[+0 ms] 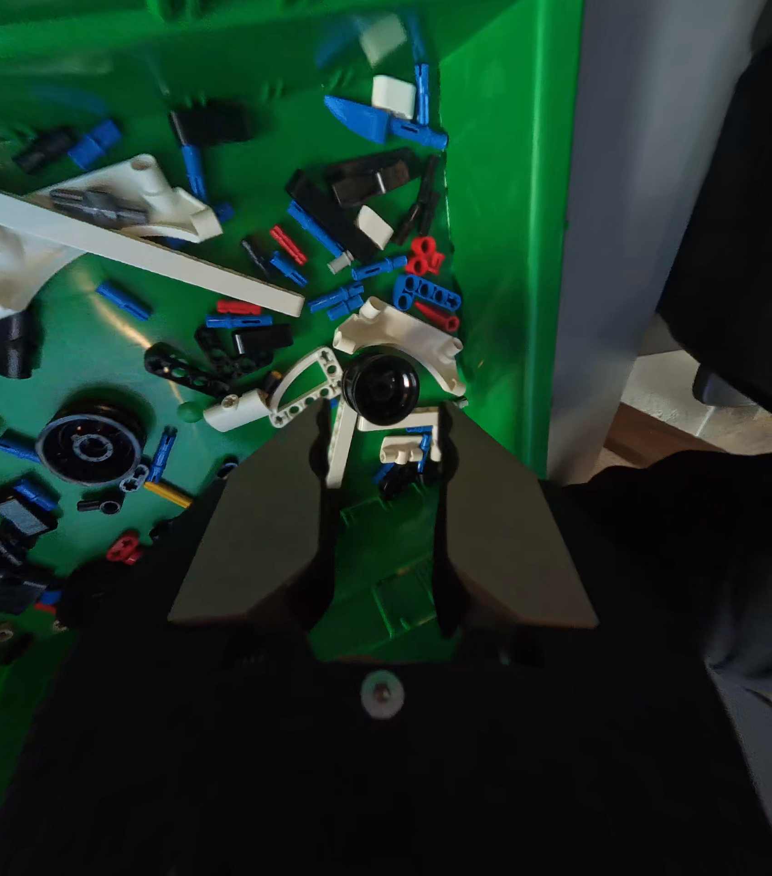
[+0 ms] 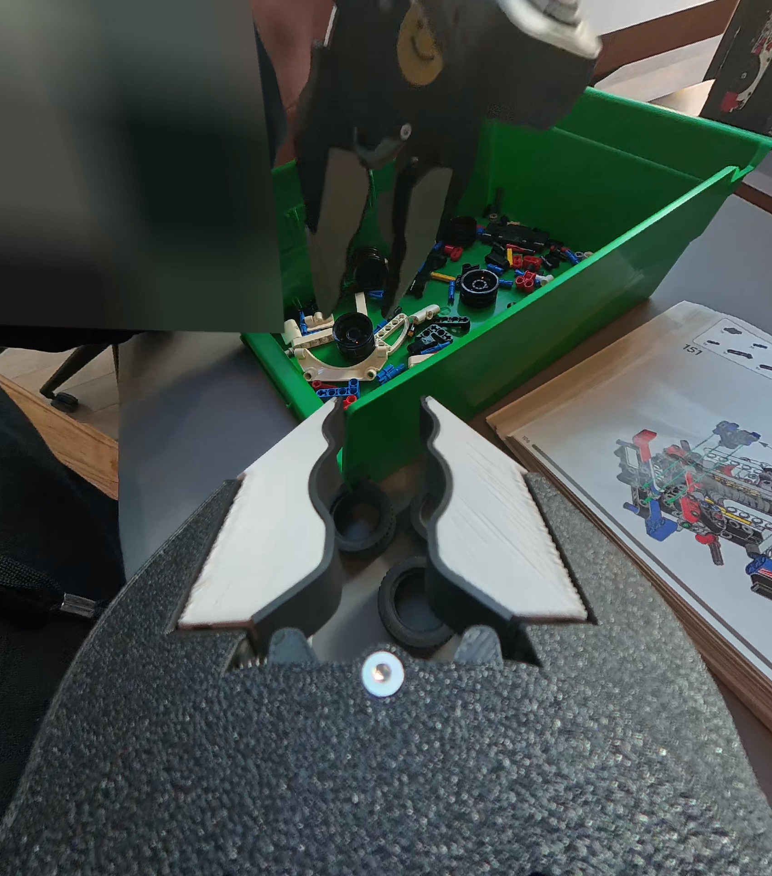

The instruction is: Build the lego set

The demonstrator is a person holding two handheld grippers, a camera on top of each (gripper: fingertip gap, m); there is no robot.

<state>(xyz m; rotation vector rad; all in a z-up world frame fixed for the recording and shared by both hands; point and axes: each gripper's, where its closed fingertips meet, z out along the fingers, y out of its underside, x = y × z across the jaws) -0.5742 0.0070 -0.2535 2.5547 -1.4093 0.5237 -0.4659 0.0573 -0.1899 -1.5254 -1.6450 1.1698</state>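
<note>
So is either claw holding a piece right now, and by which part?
No, nothing is held. The left claw hangs open over the black wheel hub in the green bin; the right claw is open above loose tyres on the table.

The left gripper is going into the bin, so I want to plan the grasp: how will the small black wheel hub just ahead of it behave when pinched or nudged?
The black wheel hub looks like rigid, glossy plastic, so it may slip between the open left gripper fingers. Being round, it will probably roll if pushed. It looks light, and the white curved piece beside it may shift too.
</note>
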